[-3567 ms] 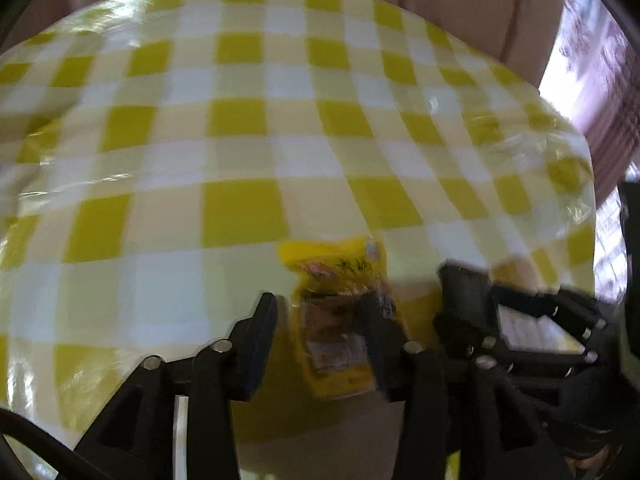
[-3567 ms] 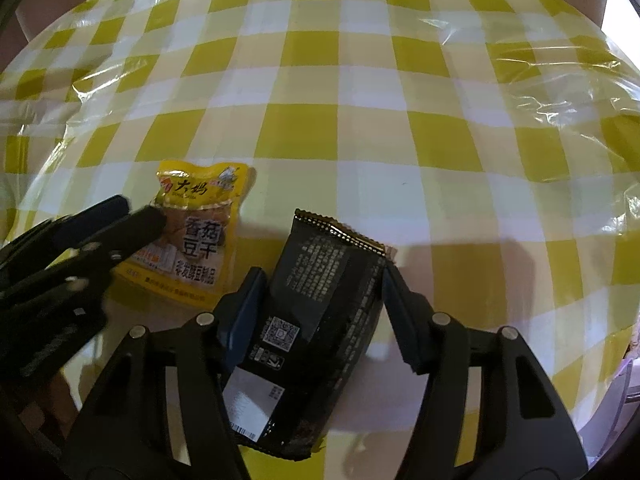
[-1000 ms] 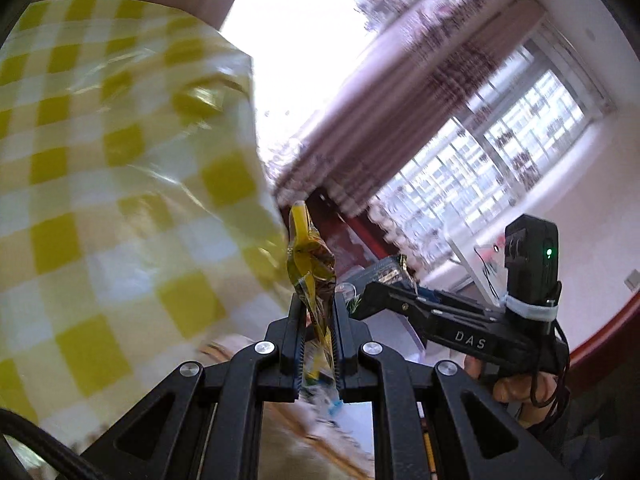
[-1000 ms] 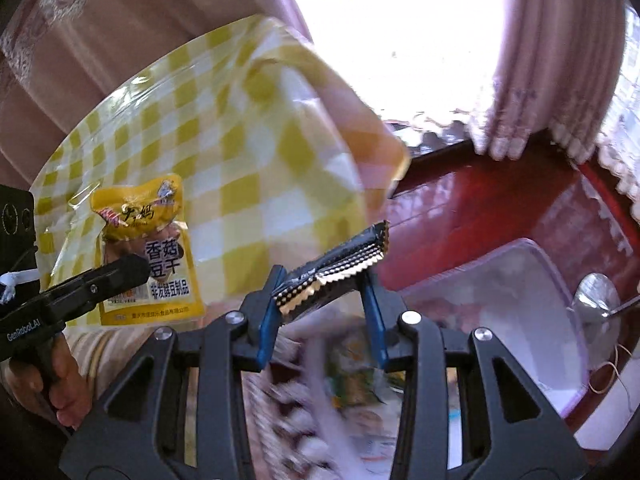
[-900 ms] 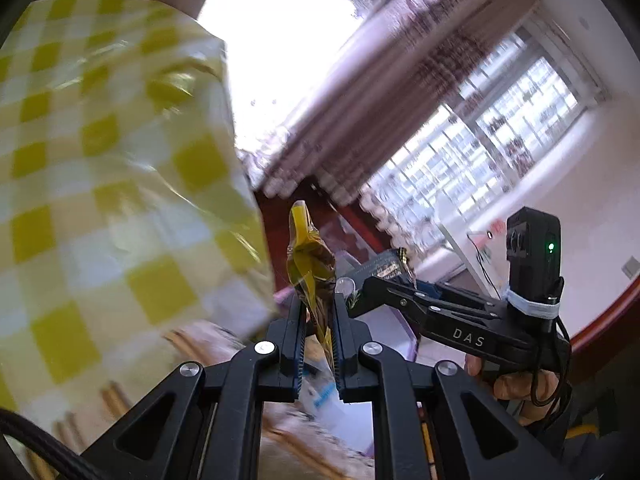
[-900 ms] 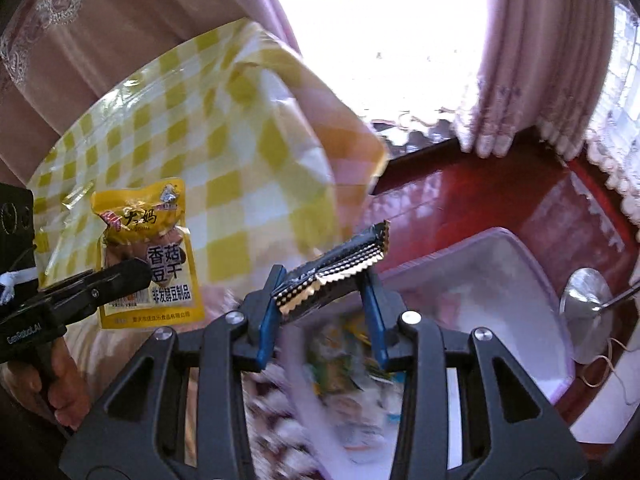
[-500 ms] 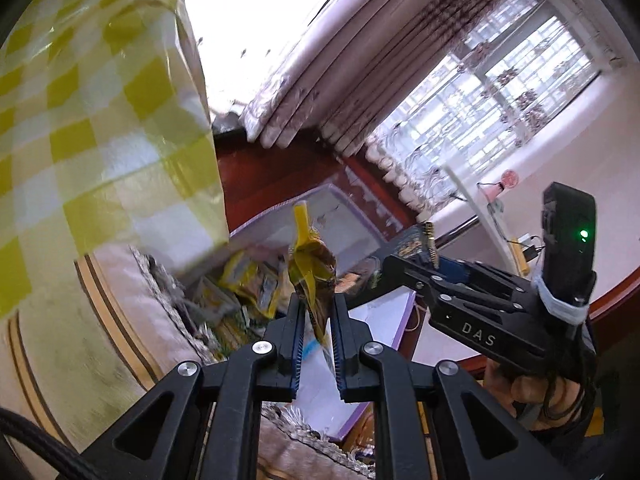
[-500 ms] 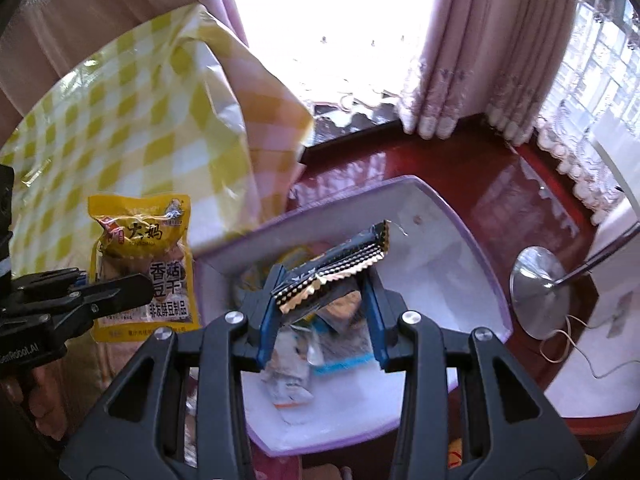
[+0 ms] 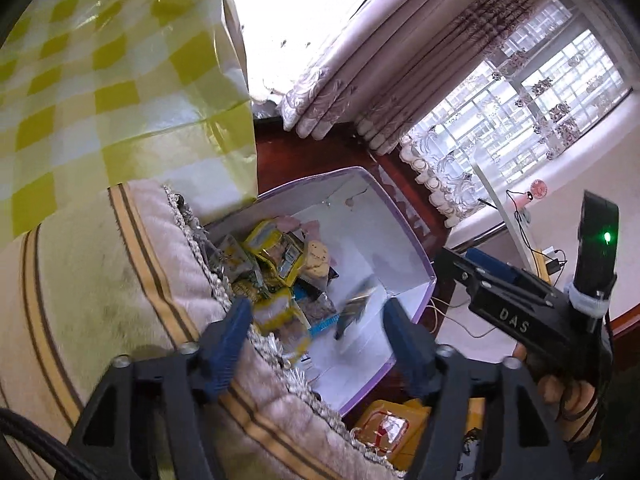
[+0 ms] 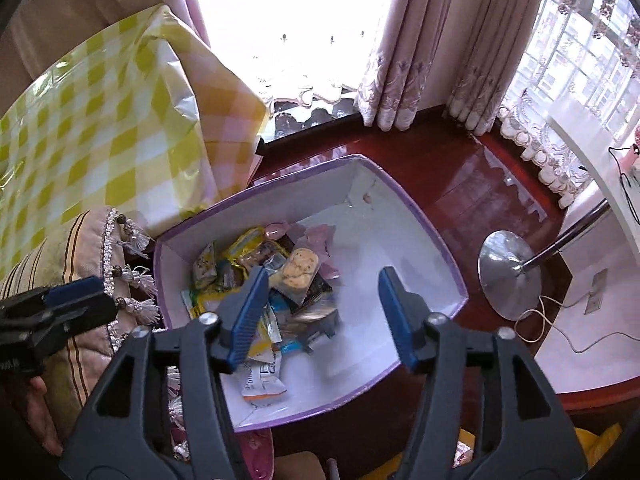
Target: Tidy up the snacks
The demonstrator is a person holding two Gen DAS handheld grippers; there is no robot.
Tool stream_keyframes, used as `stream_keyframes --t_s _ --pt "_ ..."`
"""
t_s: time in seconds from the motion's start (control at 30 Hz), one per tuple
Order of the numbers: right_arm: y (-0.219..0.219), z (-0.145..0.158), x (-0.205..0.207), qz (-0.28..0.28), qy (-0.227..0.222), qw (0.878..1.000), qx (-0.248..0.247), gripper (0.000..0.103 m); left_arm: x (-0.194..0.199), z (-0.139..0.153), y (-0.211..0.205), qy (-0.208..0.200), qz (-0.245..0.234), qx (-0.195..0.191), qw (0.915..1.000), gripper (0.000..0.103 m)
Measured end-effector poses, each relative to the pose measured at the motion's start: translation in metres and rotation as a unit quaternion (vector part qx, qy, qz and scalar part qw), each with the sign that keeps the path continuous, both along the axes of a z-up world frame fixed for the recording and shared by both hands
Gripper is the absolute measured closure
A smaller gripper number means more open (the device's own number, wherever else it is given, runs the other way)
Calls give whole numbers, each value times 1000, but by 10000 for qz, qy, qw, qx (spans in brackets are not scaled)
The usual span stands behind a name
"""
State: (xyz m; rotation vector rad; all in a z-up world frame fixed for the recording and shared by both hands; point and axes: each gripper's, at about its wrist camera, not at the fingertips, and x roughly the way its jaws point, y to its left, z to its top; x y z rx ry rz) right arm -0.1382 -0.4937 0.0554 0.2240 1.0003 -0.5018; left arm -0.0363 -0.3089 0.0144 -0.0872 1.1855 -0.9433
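A white box with a purple rim [image 9: 404,236] [image 10: 424,220] stands on the dark red floor and holds a pile of snack packets [image 9: 276,256] [image 10: 256,268]. My left gripper [image 9: 316,336] hangs over the box's near side with its jaws opening and nothing between the pads. A blurred yellow packet [image 9: 276,310] lies just below it on the pile. My right gripper [image 10: 320,316] is above the box, jaws opening too, empty. Under it a blurred dark packet [image 10: 316,318] [image 9: 354,304] drops into the box.
A striped cushion with a tasselled fringe [image 9: 120,280] [image 10: 92,240] borders the box on the left, under the yellow checked tablecloth [image 9: 100,80] [image 10: 100,120]. A lamp's metal base [image 10: 508,276] and cable stand right of the box. Curtains [image 10: 400,60] hang behind.
Both grippers moved from the table's edge to over the box and tilted down. Each has opened and let go of its packet: yellow from the left, dark from the right.
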Motion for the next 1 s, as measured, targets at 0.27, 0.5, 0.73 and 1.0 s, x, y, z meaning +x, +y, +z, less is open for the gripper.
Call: stream_keyframes --t_s 0.27,0.5,0.73,1.0 --pt "0 3 -7 -90 22 9999 -80 38 -14 1 4 -99 40 85 9999 15" --pt "1 3 -9 -76 59 9999 -105 38 -16 -3 -2 -96 31 347 9993 15" --pt "-1 2 -10 -92 67 9999 -87 38 -14 -5 -3 -33 53 360 9993 13" --pt "-1 1 -10 -81 89 9999 -72 38 -14 -5 -5 -31 44 398 9992 11"
